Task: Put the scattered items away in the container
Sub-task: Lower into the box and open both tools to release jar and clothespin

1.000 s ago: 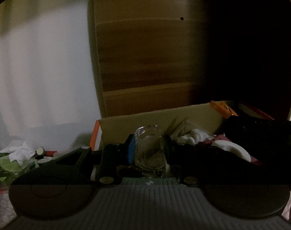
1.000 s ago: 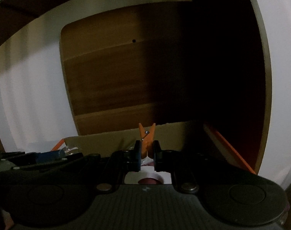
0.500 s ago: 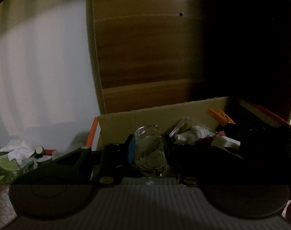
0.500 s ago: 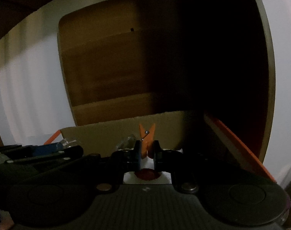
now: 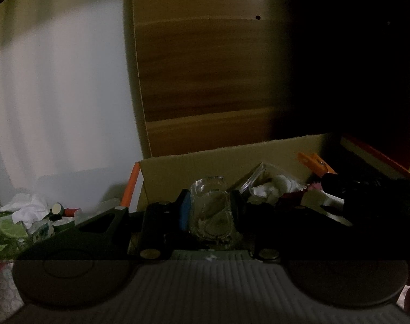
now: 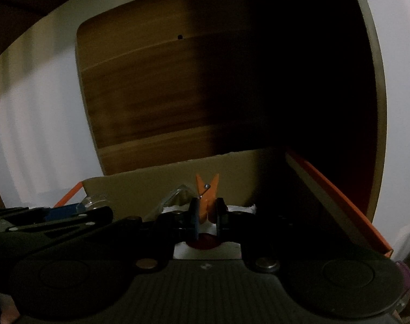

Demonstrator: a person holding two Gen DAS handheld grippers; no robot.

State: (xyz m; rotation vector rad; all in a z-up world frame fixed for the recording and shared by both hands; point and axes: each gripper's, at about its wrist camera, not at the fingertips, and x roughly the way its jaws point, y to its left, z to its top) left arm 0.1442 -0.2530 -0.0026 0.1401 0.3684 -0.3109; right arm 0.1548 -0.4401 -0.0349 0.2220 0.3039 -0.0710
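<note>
A small clear glass jar (image 5: 210,210) stands upright between the fingers of my left gripper (image 5: 209,202), just over the near rim of the cardboard box (image 5: 205,167). The jaws are opening, and the pads still look set against the glass. My right gripper (image 6: 207,210) is shut on an orange clothespin (image 6: 206,202), which points up above the inside of the box (image 6: 150,186). The left wrist view shows the same clothespin (image 5: 311,162) at the box's right side. Crumpled tissue (image 5: 275,186) and a clear plastic tub (image 5: 256,175) lie in the box.
A wooden board (image 5: 205,67) leans behind the box against a white wall. Left of the box sit a green tissue pack (image 5: 7,226), loose tissue (image 5: 26,208) and small items (image 5: 57,209). The box's right flap has an orange edge (image 6: 340,199).
The right gripper has edged a little further over the box with the clothespin, and the clear tub now shows behind it. The left gripper and the jar have kept their place.
</note>
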